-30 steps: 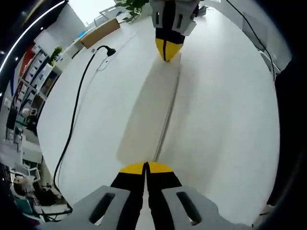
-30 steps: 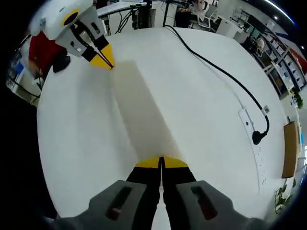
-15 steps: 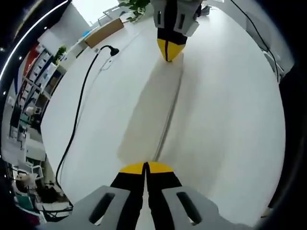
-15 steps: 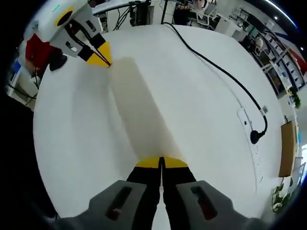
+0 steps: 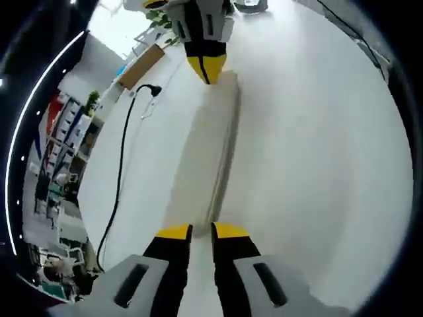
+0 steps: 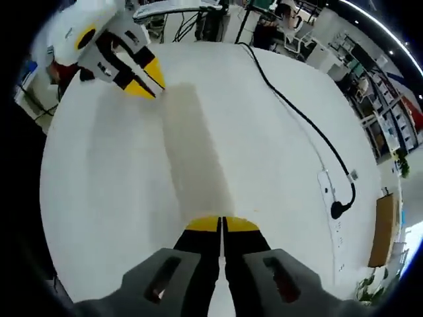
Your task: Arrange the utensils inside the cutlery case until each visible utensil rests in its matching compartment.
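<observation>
A long, flat, cream-white cutlery case [image 5: 211, 145] lies lengthwise on the white table [image 5: 317, 152], and its top looks plain. My left gripper [image 5: 201, 231] is at its near end, open, with a narrow gap between the yellow-tipped jaws. In the left gripper view my right gripper [image 5: 207, 69] is shut on the far end. In the right gripper view the case [image 6: 195, 158] runs away from my right gripper [image 6: 221, 224], which is shut on its near end. My left gripper [image 6: 147, 79] stands at the far end with its tips slightly parted.
A black cable [image 5: 122, 165] with a plug [image 5: 153, 89] runs along the table beside the case. It leads to a white power strip [image 6: 334, 198]. A wooden board [image 5: 139, 66] lies near the table's far edge. Shelves and chairs stand beyond the table.
My left gripper's jaws have parted from shut to a narrow gap at the case's end. The right gripper stays shut on its end. Both views have shifted with the hands.
</observation>
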`<action>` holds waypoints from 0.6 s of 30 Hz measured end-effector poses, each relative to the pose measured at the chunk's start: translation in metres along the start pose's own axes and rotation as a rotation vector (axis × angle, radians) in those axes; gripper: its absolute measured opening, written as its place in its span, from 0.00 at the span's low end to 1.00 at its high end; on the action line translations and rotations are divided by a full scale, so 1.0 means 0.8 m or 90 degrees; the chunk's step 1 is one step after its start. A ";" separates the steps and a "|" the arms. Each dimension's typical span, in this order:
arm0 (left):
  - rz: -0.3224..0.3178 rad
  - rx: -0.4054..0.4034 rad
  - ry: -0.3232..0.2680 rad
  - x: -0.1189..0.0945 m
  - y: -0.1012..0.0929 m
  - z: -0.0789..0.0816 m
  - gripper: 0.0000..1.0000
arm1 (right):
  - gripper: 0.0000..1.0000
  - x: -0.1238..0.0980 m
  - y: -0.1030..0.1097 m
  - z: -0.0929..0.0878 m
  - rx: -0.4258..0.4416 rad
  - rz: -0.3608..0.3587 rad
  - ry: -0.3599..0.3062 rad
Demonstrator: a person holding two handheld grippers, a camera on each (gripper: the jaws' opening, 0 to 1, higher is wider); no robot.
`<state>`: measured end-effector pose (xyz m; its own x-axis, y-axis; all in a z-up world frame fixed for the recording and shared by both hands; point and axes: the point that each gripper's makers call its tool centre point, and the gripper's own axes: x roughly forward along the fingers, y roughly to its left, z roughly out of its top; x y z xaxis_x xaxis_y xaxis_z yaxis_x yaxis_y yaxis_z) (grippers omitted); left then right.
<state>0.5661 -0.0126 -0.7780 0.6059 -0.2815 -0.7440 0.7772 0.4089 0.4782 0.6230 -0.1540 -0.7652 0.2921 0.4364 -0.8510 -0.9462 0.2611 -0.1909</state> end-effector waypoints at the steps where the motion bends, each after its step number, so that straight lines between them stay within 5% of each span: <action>1: 0.014 0.002 0.004 -0.004 0.009 -0.001 0.17 | 0.06 -0.004 0.002 0.001 0.030 0.008 -0.005; 5: 0.045 -0.106 -0.050 -0.014 0.048 0.018 0.31 | 0.47 -0.012 -0.004 0.008 0.000 0.000 -0.038; 8: 0.017 -0.095 -0.048 -0.004 0.051 0.026 0.46 | 0.57 -0.011 0.000 0.003 -0.064 0.024 -0.038; 10: 0.053 0.000 -0.053 0.006 0.062 0.037 0.77 | 0.68 -0.004 0.001 -0.003 -0.080 0.037 -0.034; 12: 0.038 -0.004 -0.074 0.017 0.055 0.050 0.99 | 0.83 0.002 0.003 -0.009 -0.078 0.052 -0.028; 15: -0.073 -0.083 -0.084 0.034 0.021 0.063 0.91 | 0.88 0.010 0.011 -0.015 -0.080 0.077 -0.023; 18: -0.106 -0.069 -0.095 0.043 0.010 0.071 0.98 | 0.92 0.019 0.018 -0.022 -0.088 0.097 -0.015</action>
<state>0.6026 -0.0685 -0.7733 0.4961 -0.4745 -0.7271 0.8503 0.4349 0.2964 0.6112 -0.1586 -0.7894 0.1451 0.4816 -0.8643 -0.9894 0.0698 -0.1273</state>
